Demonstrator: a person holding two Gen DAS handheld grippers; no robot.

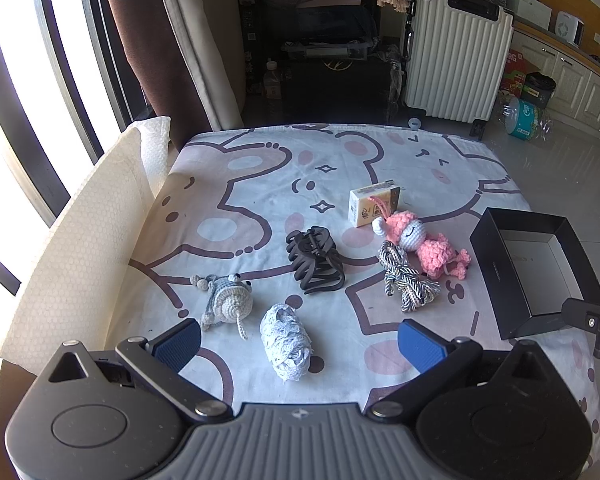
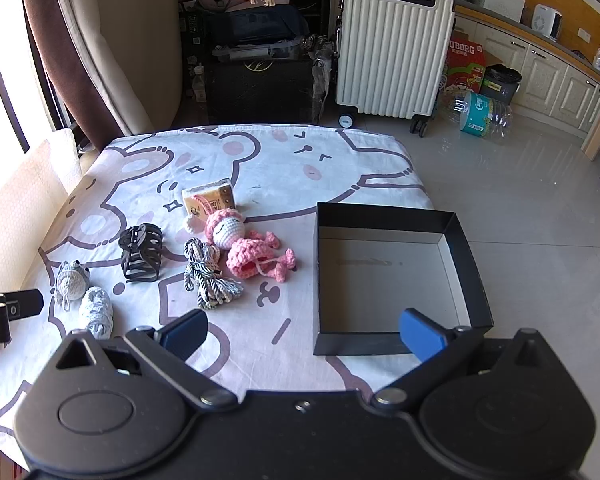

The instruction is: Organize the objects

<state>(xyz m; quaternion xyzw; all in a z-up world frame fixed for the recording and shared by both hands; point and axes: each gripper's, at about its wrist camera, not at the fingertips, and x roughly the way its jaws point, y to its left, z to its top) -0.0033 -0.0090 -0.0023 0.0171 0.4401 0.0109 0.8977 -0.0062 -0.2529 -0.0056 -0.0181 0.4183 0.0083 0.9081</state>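
On the cartoon-print cloth [image 1: 260, 184] lie a pink crochet doll [image 1: 428, 244], a small yellow box [image 1: 374, 202], a black hair claw [image 1: 316, 260], a striped cord bundle [image 1: 406, 280], a grey crochet toy [image 1: 228, 300] and a pale crochet roll [image 1: 286, 342]. An open black box [image 2: 384, 280] with a bare pale floor stands at the table's right. My left gripper [image 1: 300, 344] is open and empty, just above the crochet roll. My right gripper [image 2: 304, 332] is open and empty, near the box's front-left corner.
A paper towel roll [image 1: 80, 240] lies along the table's left edge by the window and curtain. Beyond the table stand a white suitcase [image 2: 392, 48], dark cases [image 2: 260, 80] and bottles on the tiled floor [image 2: 480, 114].
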